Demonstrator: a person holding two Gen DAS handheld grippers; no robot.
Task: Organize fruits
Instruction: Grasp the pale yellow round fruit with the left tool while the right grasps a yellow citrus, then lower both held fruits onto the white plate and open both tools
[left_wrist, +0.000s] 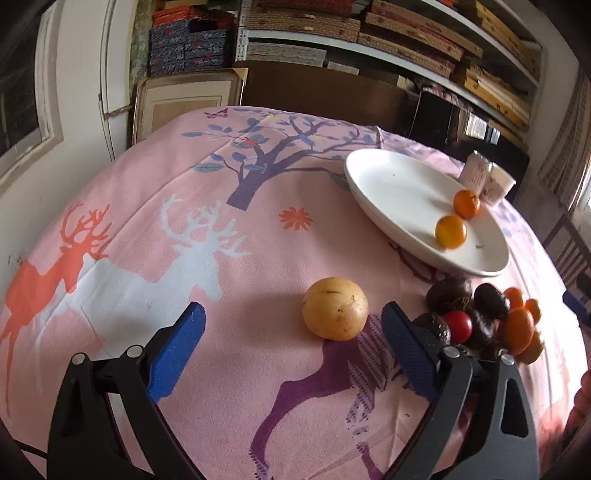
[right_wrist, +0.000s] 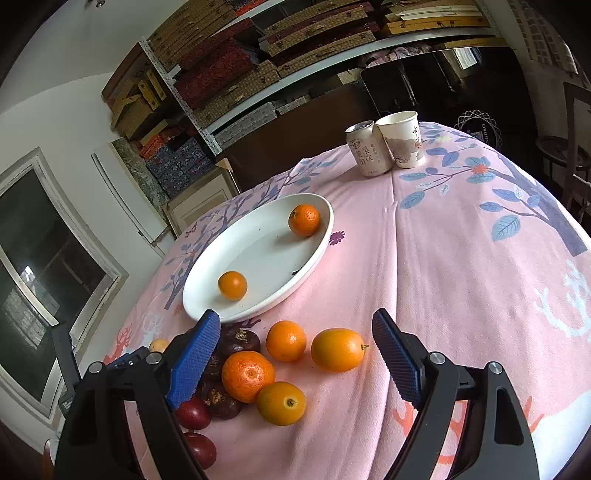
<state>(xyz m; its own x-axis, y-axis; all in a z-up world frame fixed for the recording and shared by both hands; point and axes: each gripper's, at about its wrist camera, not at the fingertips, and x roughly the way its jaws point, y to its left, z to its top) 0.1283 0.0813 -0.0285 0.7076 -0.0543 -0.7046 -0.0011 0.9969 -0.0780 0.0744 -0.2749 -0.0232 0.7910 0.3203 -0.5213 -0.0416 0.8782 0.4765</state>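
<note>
A white plate (left_wrist: 388, 184) (right_wrist: 258, 251) holds two small oranges (left_wrist: 450, 231) (right_wrist: 232, 285). On the pink cloth a yellow-brown round fruit (left_wrist: 335, 308) lies just ahead of my left gripper (left_wrist: 295, 314), which is open with nothing between its blue pads. To its right sits a heap of dark chestnut-like fruits (left_wrist: 448, 293), a red one (left_wrist: 458, 325) and oranges (left_wrist: 517, 330). My right gripper (right_wrist: 295, 325) is open above that heap: oranges (right_wrist: 248, 376) (right_wrist: 338, 349) (right_wrist: 286, 340) lie between and below its fingers, untouched.
A drink can (right_wrist: 367, 153) and a paper cup (right_wrist: 402, 138) stand at the table's far side. Shelves stacked with boxes line the wall behind. The left gripper's body (right_wrist: 125, 360) shows at the right wrist view's lower left.
</note>
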